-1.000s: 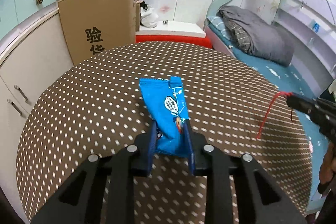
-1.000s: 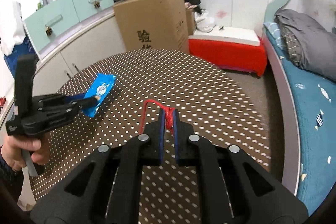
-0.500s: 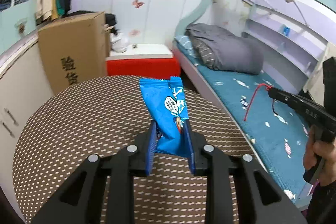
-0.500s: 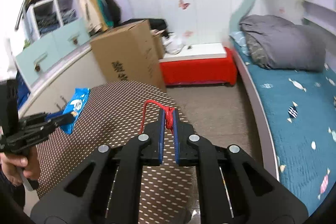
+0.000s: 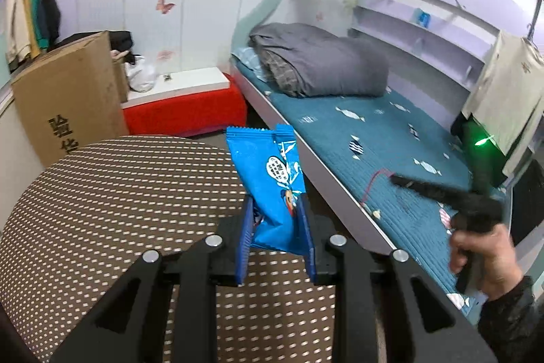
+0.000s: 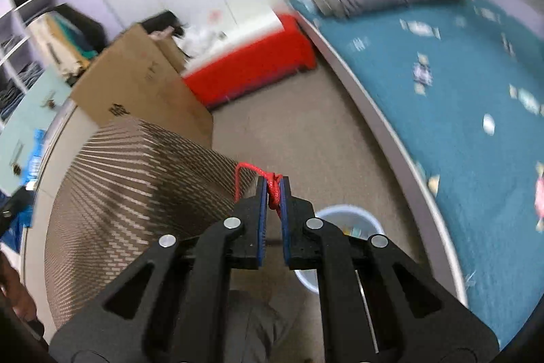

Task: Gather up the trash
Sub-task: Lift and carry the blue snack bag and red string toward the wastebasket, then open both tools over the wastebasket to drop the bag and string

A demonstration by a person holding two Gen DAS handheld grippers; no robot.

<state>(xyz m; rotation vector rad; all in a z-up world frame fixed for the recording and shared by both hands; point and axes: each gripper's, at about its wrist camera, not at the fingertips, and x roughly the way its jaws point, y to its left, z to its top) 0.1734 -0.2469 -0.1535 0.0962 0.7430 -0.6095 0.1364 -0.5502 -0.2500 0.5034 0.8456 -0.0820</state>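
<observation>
Left gripper [image 5: 277, 220] pinches a blue wrapper [image 5: 272, 179], print unreadable; right gripper [image 6: 272, 189] pinches red string [image 6: 253, 174].

Pale bin [image 6: 346, 220] half behind the right gripper's fingers [image 6: 260, 203], contents perhaps wrappers, too blurred to tell.

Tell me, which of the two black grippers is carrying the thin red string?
The right gripper: its blue pads pinch the knotted red string; the left gripper holds a blue snack wrapper.
</observation>
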